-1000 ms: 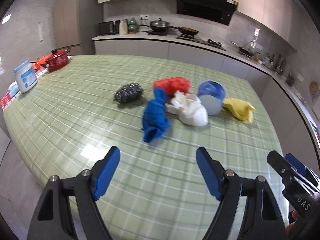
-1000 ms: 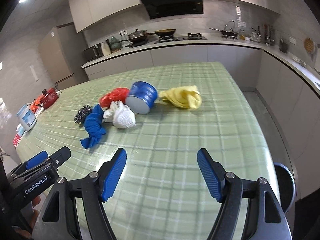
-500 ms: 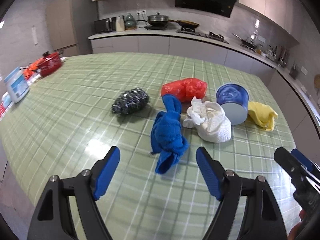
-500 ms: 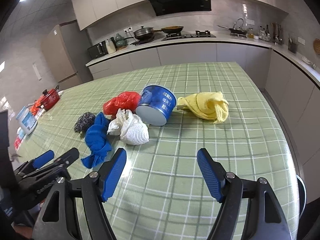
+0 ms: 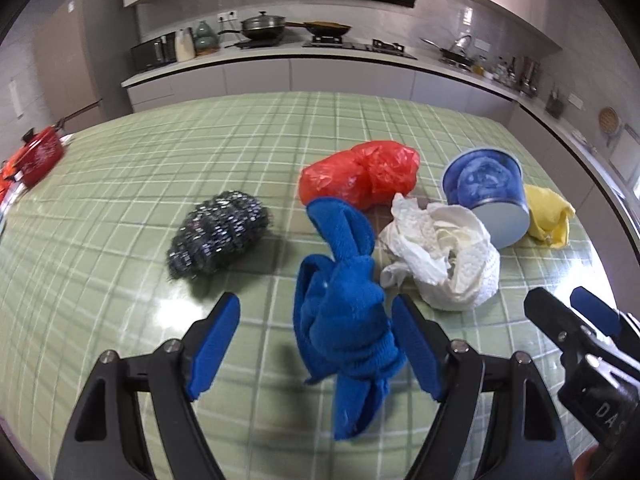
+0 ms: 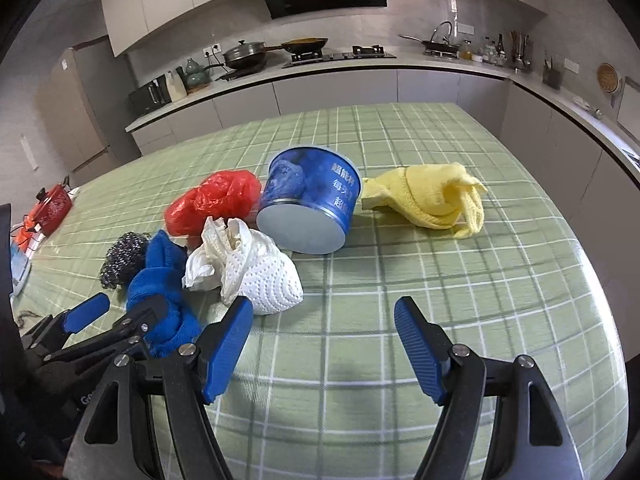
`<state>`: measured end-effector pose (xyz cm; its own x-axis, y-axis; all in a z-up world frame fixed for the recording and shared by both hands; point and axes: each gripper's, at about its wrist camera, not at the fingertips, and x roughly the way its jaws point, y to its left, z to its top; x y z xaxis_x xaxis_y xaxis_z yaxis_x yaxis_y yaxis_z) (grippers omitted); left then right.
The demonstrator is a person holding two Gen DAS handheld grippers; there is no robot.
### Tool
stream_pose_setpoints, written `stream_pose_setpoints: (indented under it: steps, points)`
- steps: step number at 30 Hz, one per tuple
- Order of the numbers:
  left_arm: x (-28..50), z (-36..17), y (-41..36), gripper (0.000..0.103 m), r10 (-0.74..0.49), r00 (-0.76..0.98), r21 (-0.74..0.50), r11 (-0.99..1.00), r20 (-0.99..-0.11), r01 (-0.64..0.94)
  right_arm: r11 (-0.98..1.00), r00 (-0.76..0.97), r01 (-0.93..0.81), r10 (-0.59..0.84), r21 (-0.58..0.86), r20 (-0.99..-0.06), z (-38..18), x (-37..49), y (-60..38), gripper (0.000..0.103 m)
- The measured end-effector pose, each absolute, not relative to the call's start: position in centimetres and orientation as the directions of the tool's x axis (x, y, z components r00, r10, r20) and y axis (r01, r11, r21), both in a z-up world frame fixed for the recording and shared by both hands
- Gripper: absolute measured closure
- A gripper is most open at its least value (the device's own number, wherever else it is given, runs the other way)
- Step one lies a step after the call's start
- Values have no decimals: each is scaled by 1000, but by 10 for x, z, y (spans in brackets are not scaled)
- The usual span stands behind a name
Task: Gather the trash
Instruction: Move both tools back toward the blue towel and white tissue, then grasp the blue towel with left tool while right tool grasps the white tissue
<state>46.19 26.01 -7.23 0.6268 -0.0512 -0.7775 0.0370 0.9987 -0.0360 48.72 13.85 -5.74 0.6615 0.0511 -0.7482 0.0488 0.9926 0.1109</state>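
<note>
On the green checked table lie a knotted blue cloth (image 5: 344,320), crumpled white paper towel (image 5: 444,256), a red plastic bag (image 5: 360,176), a steel scourer (image 5: 220,236), a blue tin on its side (image 5: 486,196) and a yellow cloth (image 5: 546,216). My left gripper (image 5: 316,344) is open, its jaws on either side of the blue cloth's near end. My right gripper (image 6: 324,344) is open and empty over bare table, with the paper towel (image 6: 252,268) just beyond its left finger. The tin (image 6: 308,208) and yellow cloth (image 6: 432,200) lie further ahead.
A red pot (image 5: 38,156) stands at the table's far left edge. The kitchen counter with stove and pans (image 6: 288,52) runs behind the table. The table edge (image 6: 600,280) drops off on the right. The left gripper also shows in the right wrist view (image 6: 116,316).
Both grippers have moved forward toward the pile. The blue cloth now lies between my left gripper's open jaws. Both stayed open.
</note>
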Motion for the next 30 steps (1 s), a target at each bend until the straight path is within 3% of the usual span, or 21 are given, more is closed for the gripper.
stream_pose_setpoints:
  steps: [6,21,23,24,27,30]
  points:
    - [460,-77,264,47,-90,628,-54,996,-773,76,992,651,30,71,119,-756,-64,497,147,28]
    - [455,-75,288,48,-79,630,-43,996,-772,72,987,606,-39,145,153,-782,-98,533,178,28]
    - [456,-76,290,48,-80,629,-44,996,-774,73,985,609,-52,161,163,-777,-101,535,176,49]
    - [455,-76,289,48,-80,628,-44,996,-774,74,985,613,-60,162,159,-773,-100,535,176,51]
    - [455,-78,289,49,-84,625,-47,996,-776,75,984,611,-82,175,159,-772,-101,532,178,68]
    - [456,-78,285,59,-89,626,-49,995,-775,82,982,613,-101,186,158,-767,-99,526,178,74]
